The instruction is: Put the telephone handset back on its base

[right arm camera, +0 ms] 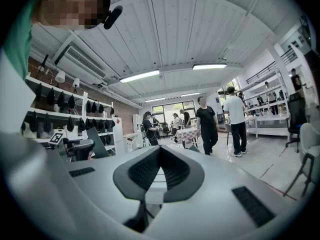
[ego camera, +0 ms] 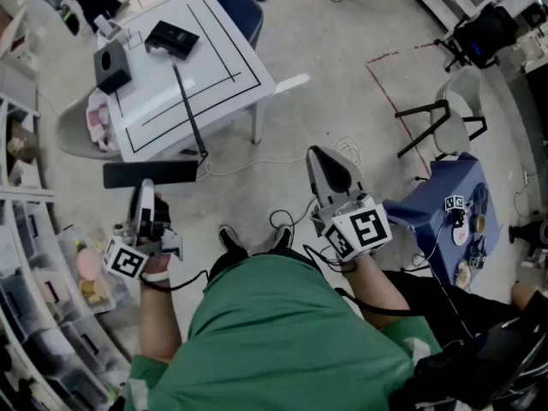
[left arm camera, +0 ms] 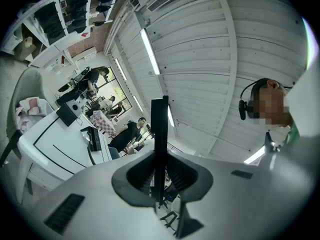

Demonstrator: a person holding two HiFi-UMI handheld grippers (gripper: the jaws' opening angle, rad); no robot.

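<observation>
- The person's green shirt (ego camera: 282,332) fills the bottom of the head view, and both forearms reach forward from it.
- The left gripper (ego camera: 145,187) is at the left side, over the floor. Its jaws are closed on the telephone handset (ego camera: 171,174), a long black piece that lies crosswise at the jaw tips. In the left gripper view the handset (left arm camera: 159,134) stands as a thin dark slab between the two pads.
- A thin dark cord (ego camera: 190,114) goes from the handset up to the white table (ego camera: 231,67).
- The telephone base (ego camera: 171,38) sits on the far part of this table, well apart from the handset. A black box (ego camera: 111,65) is to its left.
- The right gripper (ego camera: 330,165) is at the right of the middle. Its jaws are together with nothing between them.
</observation>
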